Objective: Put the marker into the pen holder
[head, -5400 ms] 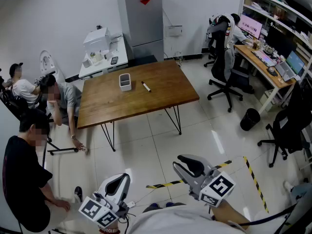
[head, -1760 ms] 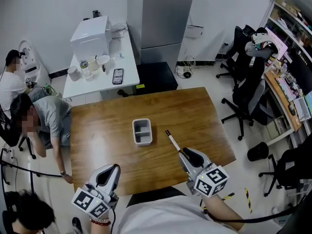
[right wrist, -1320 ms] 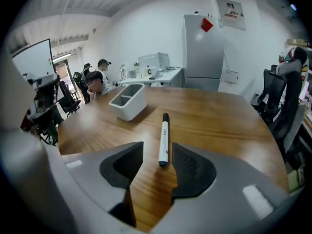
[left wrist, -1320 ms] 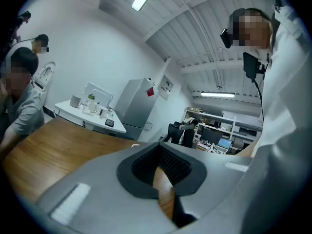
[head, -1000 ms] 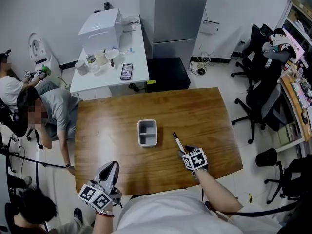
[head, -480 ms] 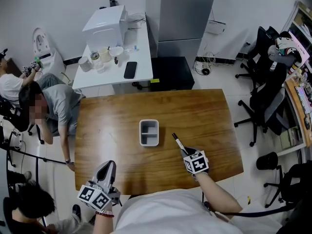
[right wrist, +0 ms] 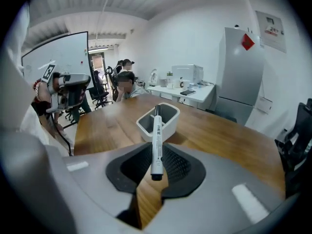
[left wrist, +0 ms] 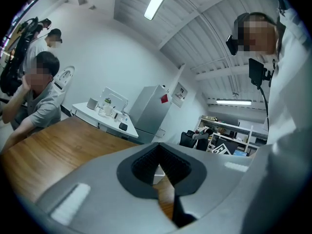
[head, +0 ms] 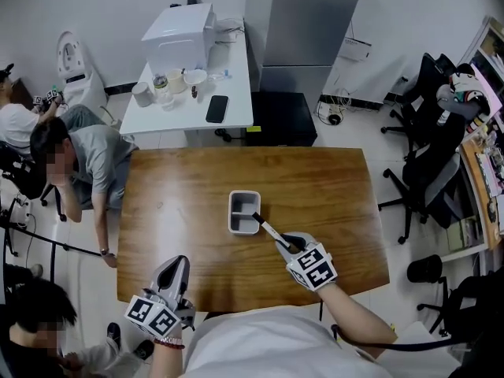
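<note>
Two grippers at wooden table (head: pixel 173 203). Right gripper (head: pixel 282 242): jaws just closing, now clamped on white marker (head: pixel 265 227), which is lifted, dark tip over near-right rim of pen holder (head: pixel 231 213). Holder mid-table, bare wood all round, edges well apart. Left gripper (head: pixel 176 266): jaws together, empty, at near table edge.
</note>
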`<state>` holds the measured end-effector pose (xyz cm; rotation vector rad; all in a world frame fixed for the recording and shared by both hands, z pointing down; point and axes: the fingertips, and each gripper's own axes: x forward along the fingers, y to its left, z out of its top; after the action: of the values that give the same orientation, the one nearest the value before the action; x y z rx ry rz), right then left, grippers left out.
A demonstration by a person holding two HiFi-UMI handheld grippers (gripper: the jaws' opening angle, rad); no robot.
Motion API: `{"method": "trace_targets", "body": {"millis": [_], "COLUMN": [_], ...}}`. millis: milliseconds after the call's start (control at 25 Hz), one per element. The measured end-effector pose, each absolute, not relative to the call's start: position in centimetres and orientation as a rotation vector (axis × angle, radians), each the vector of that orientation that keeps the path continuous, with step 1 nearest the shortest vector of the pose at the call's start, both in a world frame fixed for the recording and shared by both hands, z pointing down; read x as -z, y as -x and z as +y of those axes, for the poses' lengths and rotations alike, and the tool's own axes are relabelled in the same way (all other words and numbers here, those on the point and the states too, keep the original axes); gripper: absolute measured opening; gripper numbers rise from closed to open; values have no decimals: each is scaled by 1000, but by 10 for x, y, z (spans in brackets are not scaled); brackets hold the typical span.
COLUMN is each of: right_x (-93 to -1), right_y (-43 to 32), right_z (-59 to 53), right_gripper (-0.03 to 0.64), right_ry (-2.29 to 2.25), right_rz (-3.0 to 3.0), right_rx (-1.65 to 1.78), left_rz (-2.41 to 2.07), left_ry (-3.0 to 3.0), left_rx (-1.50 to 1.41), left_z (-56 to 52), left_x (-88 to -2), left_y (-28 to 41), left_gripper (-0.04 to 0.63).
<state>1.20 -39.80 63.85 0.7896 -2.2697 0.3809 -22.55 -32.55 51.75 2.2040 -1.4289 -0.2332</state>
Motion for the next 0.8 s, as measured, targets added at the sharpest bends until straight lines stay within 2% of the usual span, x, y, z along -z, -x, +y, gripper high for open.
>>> {"method": "trace_targets", "body": {"millis": [360,800], "right_x": [-649,-667], "right_y": [22,56], "right_z": [-398,-414], "right_gripper": [60,61], "right_ry": [-543,-413], "right_rz": [-2133,-2054], "right_rx": [-169,31], "left_rz": [-1489,-1449], "left_ry": [-2135,-2158], "left_rx": [241,236], "left_z": [-310,-319], "left_x": [-530,-531], "left_y": [245,230], "left_gripper": [0,0]}}
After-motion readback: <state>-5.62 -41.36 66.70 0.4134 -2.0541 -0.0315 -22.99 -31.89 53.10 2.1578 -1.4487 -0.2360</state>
